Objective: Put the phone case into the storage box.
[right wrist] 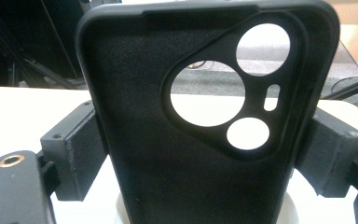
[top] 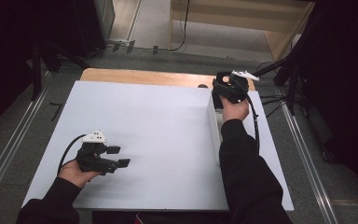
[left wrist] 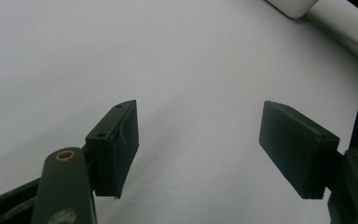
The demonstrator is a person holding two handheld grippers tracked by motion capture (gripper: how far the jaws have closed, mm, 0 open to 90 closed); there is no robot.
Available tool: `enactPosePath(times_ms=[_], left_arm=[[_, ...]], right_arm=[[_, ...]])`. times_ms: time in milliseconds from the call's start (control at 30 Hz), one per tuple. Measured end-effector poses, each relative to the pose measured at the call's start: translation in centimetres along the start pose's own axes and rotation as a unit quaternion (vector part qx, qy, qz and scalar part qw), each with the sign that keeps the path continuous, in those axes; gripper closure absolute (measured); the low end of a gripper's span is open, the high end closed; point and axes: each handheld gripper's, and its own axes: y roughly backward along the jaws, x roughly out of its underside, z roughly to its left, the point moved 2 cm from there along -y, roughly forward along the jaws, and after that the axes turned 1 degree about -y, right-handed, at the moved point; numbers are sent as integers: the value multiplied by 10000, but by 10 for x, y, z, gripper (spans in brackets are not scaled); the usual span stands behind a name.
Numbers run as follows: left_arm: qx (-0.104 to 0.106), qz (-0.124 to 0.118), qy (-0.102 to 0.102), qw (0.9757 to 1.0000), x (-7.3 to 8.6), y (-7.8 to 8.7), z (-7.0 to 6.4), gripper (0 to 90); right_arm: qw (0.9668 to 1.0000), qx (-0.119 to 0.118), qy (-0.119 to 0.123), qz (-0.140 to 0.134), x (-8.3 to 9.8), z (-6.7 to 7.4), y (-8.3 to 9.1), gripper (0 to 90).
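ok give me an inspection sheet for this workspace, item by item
surface: white board on a wooden table, bare in the middle.
job's things: black phone case with camera cut-outs, held upright; white tray along the board's right side.
clutter: a small dark object at the board's far edge, too small to tell.
grippers: right tongs shut on the phone case's sides, above the tray's far end; left tongs open, nothing between the pads.
cables: one trails from each gripper; more on the floor.
surroundings: dark stands, floor rails, a wooden frame behind.

Black phone case stands upright, clamped between the jaws
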Motion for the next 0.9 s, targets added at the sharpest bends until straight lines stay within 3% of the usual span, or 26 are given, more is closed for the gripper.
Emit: enactPosePath(times_ms=[167, 900], left_arm=[[9, -1, 5, 10000, 0, 0, 0, 282], [14, -4, 9, 10000, 0, 0, 0, 282]], right_arm=[[10000, 3, 81, -13, 2, 1, -3, 116], [9998, 5, 8, 201, 12, -1, -11, 111]])
